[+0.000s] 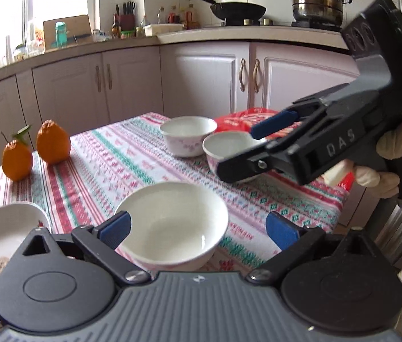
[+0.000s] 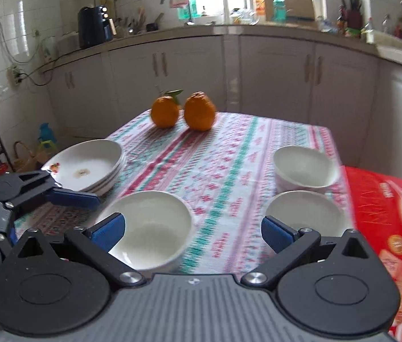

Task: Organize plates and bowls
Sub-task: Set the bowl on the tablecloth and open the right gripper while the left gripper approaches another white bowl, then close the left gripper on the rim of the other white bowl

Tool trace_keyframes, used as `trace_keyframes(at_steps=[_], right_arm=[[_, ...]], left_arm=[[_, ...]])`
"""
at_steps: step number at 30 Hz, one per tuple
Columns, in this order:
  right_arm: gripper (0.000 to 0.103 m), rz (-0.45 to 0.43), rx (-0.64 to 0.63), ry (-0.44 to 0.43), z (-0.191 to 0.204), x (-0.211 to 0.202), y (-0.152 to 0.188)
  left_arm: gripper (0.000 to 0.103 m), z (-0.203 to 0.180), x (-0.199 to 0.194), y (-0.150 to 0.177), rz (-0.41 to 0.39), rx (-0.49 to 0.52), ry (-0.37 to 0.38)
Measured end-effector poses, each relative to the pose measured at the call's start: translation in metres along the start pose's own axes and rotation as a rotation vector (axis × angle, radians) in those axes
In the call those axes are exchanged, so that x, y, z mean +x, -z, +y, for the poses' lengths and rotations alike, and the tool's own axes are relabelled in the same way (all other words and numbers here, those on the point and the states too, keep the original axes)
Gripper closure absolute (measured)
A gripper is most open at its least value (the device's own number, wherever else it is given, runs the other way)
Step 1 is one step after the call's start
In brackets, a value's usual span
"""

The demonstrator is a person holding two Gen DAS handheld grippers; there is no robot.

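Both my jaws gape wide, empty. Plates [image 2: 87, 168] sit stacked at the bench [image 2: 229, 154] edge, done by the look of it. Three bowls stand apart: near bowl [image 2: 149, 222], right bowl [image 2: 303, 213], far bowl [image 2: 303, 168]. Stacking them remains, I reckon.

Open patterned desk [image 2: 223, 171] runs between near bowl [image 2: 147, 225], plate stack [image 2: 87, 165], two far bowls [image 2: 303, 168] and oranges [image 2: 198, 111].
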State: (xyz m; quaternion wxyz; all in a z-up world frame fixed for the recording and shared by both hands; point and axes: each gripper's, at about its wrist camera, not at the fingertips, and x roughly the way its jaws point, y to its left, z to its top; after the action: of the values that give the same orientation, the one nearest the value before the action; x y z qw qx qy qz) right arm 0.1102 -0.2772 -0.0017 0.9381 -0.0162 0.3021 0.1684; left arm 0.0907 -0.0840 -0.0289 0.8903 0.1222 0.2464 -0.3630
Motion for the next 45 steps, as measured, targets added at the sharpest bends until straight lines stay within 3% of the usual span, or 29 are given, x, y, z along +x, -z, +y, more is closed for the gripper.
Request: trace_keyframes(at_steps=[11, 16, 26, 32, 37, 45], right_arm=[[0.0, -0.012, -0.006, 0.154, -0.033, -0.029, 0.015], [0.0, 0.014, -0.007, 0.245, -0.051, -0.025, 0.028], [0.0, 0.061, -0.033, 0.304, -0.065, -0.001, 0.053], [0.0, 0.042, -0.014, 0.261, -0.075, 0.011, 0.055], [0.001, 0.045, -0.015, 0.235, -0.084, 0.021, 0.053], [0.011, 0.053, -0.05, 0.203, -0.087, 0.029, 0.053]], left_arm=[[0.002, -0.027, 0.019, -0.022, -0.006, 0.038, 0.024], [0.002, -0.028, 0.027, -0.033, 0.017, 0.059, 0.045], [0.002, -0.022, 0.066, -0.073, 0.082, 0.086, 0.083], [0.003, -0.02, 0.107, -0.091, 0.138, 0.081, 0.149], [0.009, -0.009, 0.144, -0.1, 0.207, 0.019, 0.192], [0.032, 0.001, 0.187, -0.105, 0.289, -0.036, 0.214]])
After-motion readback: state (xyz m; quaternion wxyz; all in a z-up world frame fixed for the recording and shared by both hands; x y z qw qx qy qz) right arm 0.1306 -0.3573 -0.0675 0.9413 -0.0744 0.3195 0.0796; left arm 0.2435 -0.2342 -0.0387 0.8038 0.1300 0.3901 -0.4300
